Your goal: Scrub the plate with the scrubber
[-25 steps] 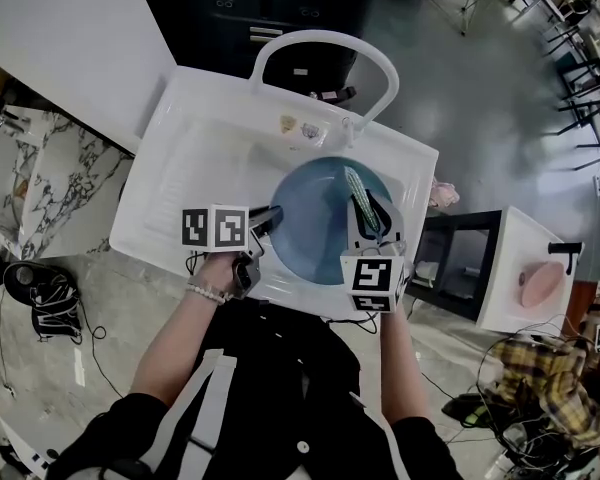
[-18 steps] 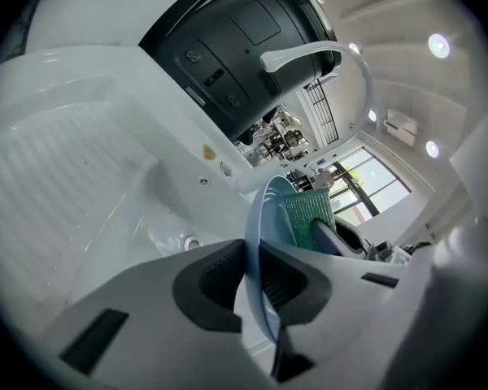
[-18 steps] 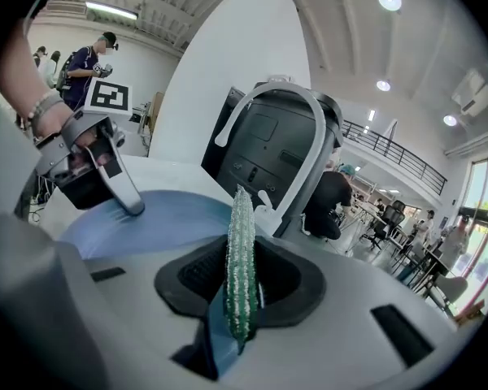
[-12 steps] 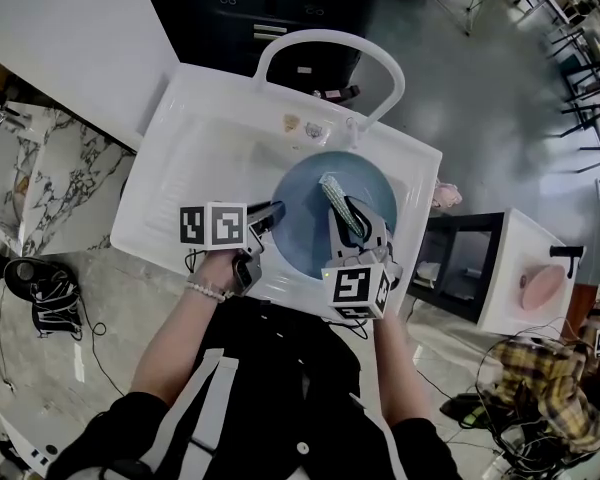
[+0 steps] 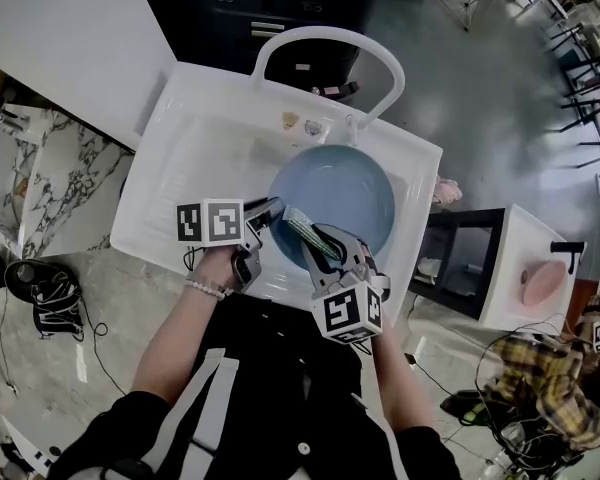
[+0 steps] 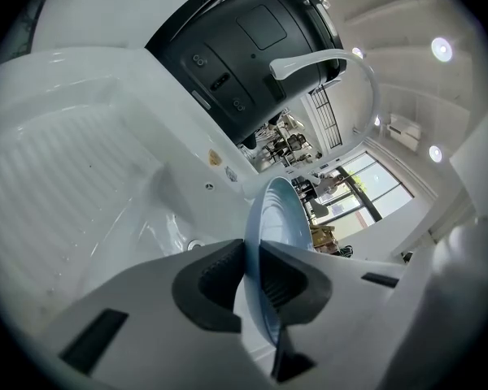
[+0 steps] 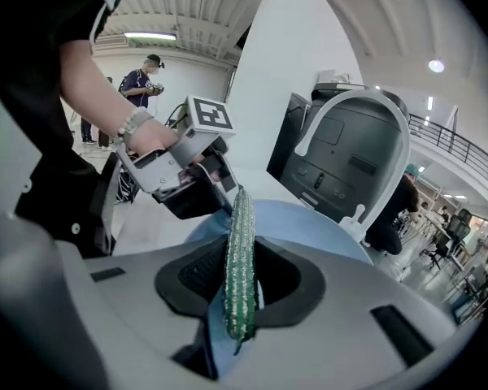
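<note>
A light blue plate (image 5: 345, 203) is tilted up inside the white sink (image 5: 180, 158). My left gripper (image 5: 272, 212) is shut on the plate's left rim; in the left gripper view the thin rim (image 6: 254, 258) runs edge-on between both dark pads. My right gripper (image 5: 320, 244) is shut on a green knitted scrubber (image 5: 304, 230), whose far end lies on the plate's lower left part, close to the left gripper. In the right gripper view the scrubber (image 7: 241, 258) stands upright between the jaws, with the plate (image 7: 317, 222) behind it and the left gripper (image 7: 193, 169) just beyond.
A white arched faucet (image 5: 325, 40) spans the sink's far edge. The ribbed drainboard (image 5: 195, 168) lies left of the basin. A black open cabinet (image 5: 458, 258) and a small white table (image 5: 525, 268) stand to the right. Cables and clothes lie on the floor.
The right gripper has swept the scrubber from the plate's right side down and left across its face, toward the left gripper. The left gripper and the plate have stayed put.
</note>
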`<state>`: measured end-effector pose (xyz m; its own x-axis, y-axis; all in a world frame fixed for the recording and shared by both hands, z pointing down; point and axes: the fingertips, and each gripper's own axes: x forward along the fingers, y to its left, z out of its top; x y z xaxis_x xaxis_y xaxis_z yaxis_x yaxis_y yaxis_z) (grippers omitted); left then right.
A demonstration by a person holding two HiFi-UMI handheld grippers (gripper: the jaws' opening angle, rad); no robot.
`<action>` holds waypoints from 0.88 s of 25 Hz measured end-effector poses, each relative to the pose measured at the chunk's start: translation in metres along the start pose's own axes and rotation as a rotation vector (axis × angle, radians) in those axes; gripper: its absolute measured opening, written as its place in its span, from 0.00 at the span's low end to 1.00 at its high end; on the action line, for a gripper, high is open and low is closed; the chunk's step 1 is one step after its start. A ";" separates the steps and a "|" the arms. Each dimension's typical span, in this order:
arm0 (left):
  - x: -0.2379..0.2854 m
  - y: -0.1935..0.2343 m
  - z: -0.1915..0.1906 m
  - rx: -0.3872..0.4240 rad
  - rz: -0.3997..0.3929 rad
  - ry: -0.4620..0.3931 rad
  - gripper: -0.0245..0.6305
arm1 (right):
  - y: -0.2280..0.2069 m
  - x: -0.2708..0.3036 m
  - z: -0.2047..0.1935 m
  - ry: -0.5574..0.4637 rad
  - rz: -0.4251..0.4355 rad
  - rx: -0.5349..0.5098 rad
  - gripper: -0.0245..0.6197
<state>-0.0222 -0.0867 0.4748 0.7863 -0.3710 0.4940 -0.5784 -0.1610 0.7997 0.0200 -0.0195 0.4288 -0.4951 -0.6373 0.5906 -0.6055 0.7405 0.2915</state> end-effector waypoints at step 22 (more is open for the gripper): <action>-0.005 0.011 -0.007 0.007 0.026 0.032 0.10 | -0.039 -0.018 0.007 -0.025 -0.097 -0.126 0.19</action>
<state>-0.0314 -0.0802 0.4831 0.7775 -0.3461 0.5250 -0.5999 -0.1579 0.7843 0.0487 -0.0383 0.4012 -0.4544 -0.7107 0.5370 -0.5688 0.6954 0.4391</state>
